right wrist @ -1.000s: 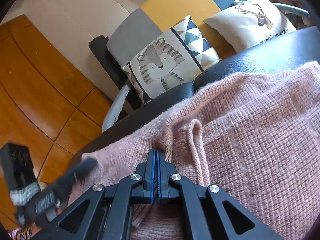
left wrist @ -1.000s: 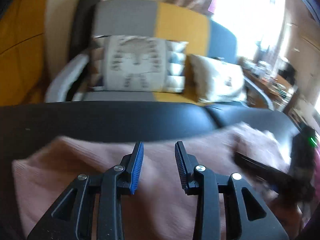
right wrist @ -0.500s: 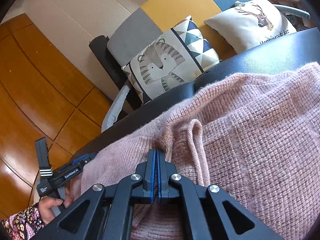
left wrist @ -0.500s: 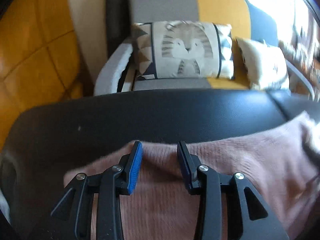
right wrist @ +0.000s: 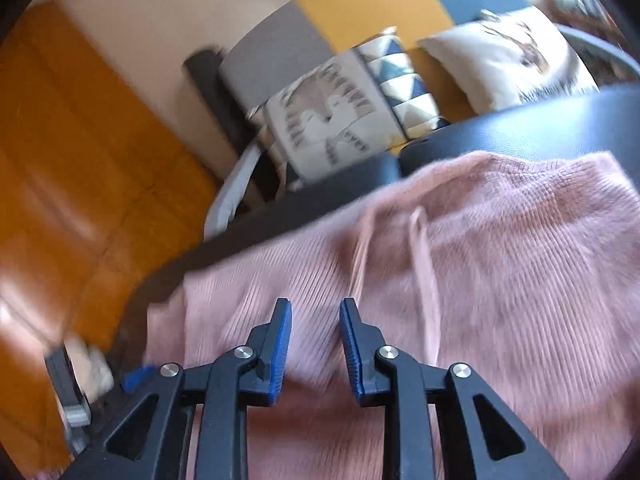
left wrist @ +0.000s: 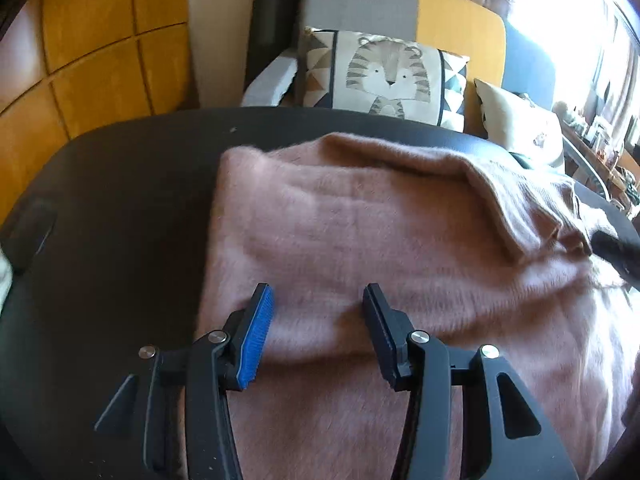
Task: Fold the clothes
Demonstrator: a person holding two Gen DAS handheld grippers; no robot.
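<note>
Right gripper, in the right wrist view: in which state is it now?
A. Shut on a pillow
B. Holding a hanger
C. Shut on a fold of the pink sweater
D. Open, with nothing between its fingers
D: the right gripper has its blue-padded fingers spread apart over the pink sweater, and no fabric is pinched between them.

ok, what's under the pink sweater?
The sweater lies on a black padded surface, which shows bare to its left and along the far edge. Whatever sits directly beneath the knit is covered. Both grippers, left and right, hang open above it.
</note>
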